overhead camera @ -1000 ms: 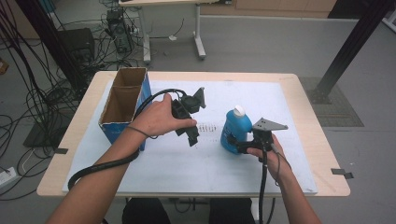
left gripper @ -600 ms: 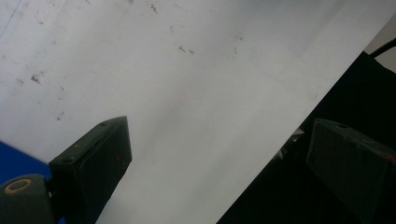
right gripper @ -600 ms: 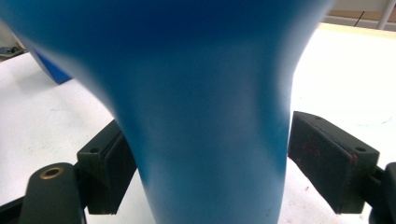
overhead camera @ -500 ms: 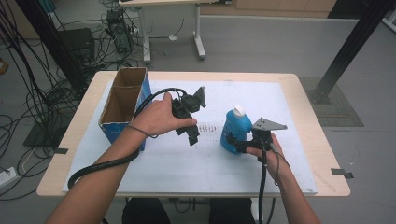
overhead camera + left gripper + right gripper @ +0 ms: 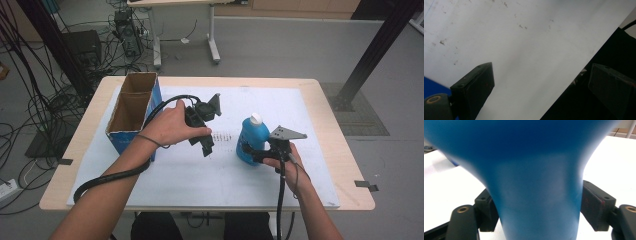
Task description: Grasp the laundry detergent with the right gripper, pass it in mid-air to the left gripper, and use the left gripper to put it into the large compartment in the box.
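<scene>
From the high view I see my right gripper (image 5: 250,151) at the lower part of a blue bottle (image 5: 253,140) that stands upright on the white sheet (image 5: 200,190) covering the table (image 5: 335,150), right of centre, its white cap (image 5: 256,118) on top. The jaws have just been closing, with the bottle between them. In the right gripper view the blue bottle (image 5: 534,195) narrows to a waist that sits right between my two black jaws, and both pads meet its sides, so I read this as a clamp on the bottle's narrow part. The bottle's base looks to be resting on the sheet; I cannot tell whether it bears any weight on the jaws. My left gripper (image 5: 206,145) hangs above the sheet, well apart from the bottle and to its left, just beside the open cardboard box (image 5: 131,117) with its blue outer wall at the table's left edge. In the left gripper view its jaws stand wide apart with nothing between them, just the white sheet (image 5: 529,45) below and a dark area past the sheet's edge. The left hand (image 5: 170,125) wraps the gripper's body, and a black cable (image 5: 115,175) loops back from it along the forearm.
</scene>
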Motion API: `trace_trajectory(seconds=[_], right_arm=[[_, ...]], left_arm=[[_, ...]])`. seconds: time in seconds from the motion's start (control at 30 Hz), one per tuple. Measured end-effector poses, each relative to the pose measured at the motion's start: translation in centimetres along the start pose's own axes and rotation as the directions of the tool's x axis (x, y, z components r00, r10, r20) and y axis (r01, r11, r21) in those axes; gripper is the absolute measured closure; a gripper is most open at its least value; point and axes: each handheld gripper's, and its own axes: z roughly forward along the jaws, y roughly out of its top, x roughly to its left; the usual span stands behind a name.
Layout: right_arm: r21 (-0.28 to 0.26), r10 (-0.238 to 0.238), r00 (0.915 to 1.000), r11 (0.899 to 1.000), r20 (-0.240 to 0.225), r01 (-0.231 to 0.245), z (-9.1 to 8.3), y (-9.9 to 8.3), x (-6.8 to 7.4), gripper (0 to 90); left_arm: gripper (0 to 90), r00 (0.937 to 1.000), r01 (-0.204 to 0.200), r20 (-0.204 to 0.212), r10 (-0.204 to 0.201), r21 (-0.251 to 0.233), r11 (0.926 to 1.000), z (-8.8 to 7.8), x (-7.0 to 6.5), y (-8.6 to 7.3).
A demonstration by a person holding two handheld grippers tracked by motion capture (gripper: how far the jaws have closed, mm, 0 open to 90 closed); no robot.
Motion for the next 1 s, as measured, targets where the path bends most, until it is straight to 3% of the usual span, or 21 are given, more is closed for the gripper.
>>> trace_trajectory(seconds=[0.4,1.0], right_arm=[[-0.011,-0.020,0.9997,1.000,-0.017,0.020,0.09,-0.13,-0.15,40.5],[-0.026,-0.067,0.9977,0.997,0.001,0.067,0.03,-0.44,0.27,42.7]], left_arm=[[6.8,1.0000,0.004,-0.002,-0.004,0.001,1.0000,0.11,-0.01,-0.05],[6.9,1.0000,0.003,-0.001,-0.003,0.003,1.0000,0.09,-0.07,-0.10]])
